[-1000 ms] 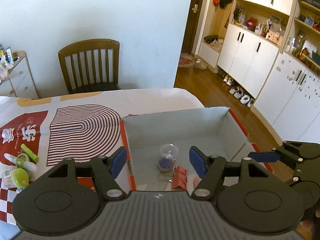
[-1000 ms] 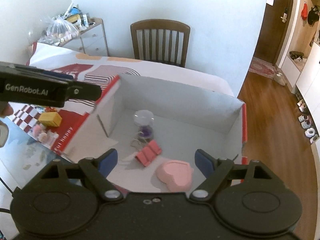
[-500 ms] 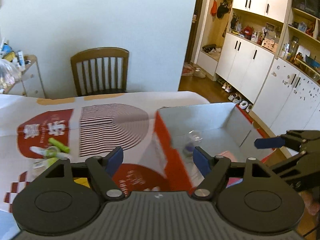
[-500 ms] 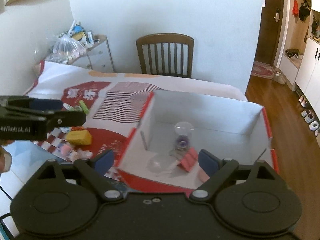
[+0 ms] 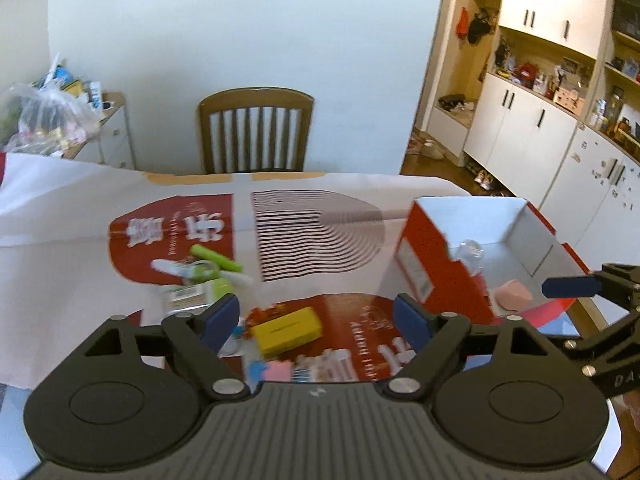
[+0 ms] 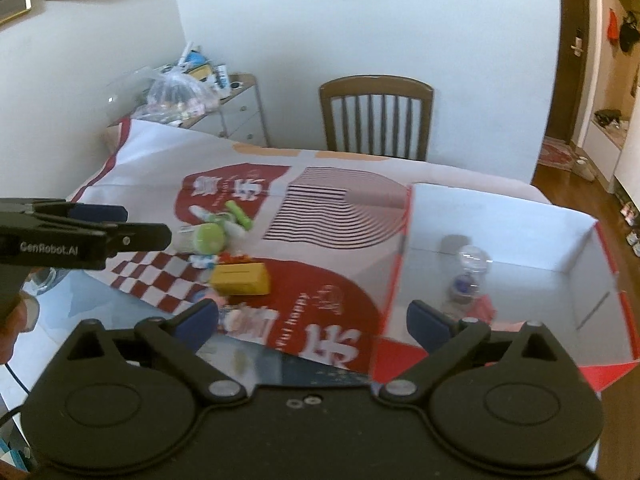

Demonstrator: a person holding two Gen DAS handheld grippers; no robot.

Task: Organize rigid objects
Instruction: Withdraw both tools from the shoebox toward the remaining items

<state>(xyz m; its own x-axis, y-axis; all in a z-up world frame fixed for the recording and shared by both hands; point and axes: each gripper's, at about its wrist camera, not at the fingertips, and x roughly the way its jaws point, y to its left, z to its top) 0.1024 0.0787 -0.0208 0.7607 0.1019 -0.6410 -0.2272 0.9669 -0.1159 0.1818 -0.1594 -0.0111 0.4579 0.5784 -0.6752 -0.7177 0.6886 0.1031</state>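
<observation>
A red-and-white cardboard box (image 5: pixel 424 248) (image 6: pixel 500 220) stands open at the table's right end. Inside it are a small hourglass (image 6: pixel 470 268), a pink heart-shaped case (image 5: pixel 512 294) and a red clip (image 6: pixel 486 306). Left of the box, loose things lie on the printed cloth: a yellow block (image 5: pixel 288 330) (image 6: pixel 240 278), a green marker (image 5: pixel 216 258) (image 6: pixel 238 212), a green round item (image 6: pixel 208 236) and small pink pieces (image 5: pixel 280 370). My left gripper (image 5: pixel 316 320) hovers over the yellow block, jaws opening and empty. My right gripper (image 6: pixel 314 322) hangs beside the box's left wall, jaws opening and empty.
A wooden chair (image 5: pixel 256 132) stands behind the table. A drawer unit with a full plastic bag (image 6: pixel 180 92) is at the back left. White cupboards (image 5: pixel 532 132) and wood floor lie to the right. The cloth's near edge shows glass tabletop (image 6: pixel 80 304).
Both grippers have swung left, from over the box to over the cloth and its loose things. Both pairs of jaws have spread wider. Nothing was picked up.
</observation>
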